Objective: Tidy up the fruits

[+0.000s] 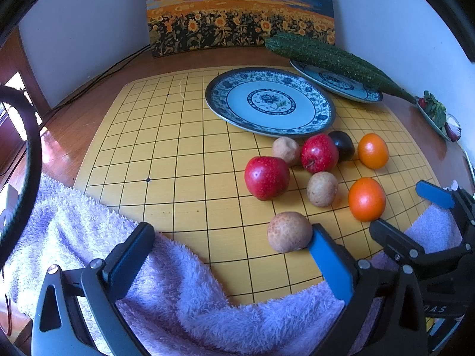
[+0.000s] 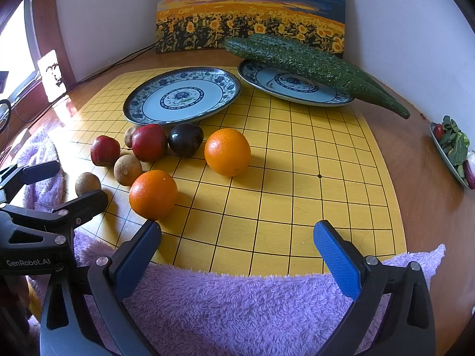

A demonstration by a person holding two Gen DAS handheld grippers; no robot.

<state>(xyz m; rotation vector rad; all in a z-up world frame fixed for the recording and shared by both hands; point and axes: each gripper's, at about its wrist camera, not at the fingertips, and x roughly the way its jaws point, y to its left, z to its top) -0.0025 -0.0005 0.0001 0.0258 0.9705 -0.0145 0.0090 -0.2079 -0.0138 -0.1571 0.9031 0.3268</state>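
Loose fruit lies on the yellow grid board [image 1: 178, 154]: two red apples [image 1: 266, 181] [image 1: 319, 152], a dark plum [image 1: 341, 144], two oranges [image 1: 367, 198] [image 1: 373, 150] and three brown fruits [image 1: 289, 231]. An empty blue-patterned plate [image 1: 268, 101] sits behind them. My left gripper [image 1: 231, 243] is open and empty above the purple towel, its right finger beside the nearest brown fruit. My right gripper [image 2: 237, 237] is open and empty, its left finger just below the nearer orange [image 2: 153, 194]. The plate [image 2: 181, 96] shows at the back in the right wrist view.
A second patterned plate [image 2: 297, 84] at the back right carries a long green cucumber [image 2: 311, 65]. A purple towel [image 2: 237, 305] covers the board's near edge. A sunflower painting [image 1: 237, 12] leans on the wall. A small dish of vegetables [image 2: 454, 151] sits at the far right.
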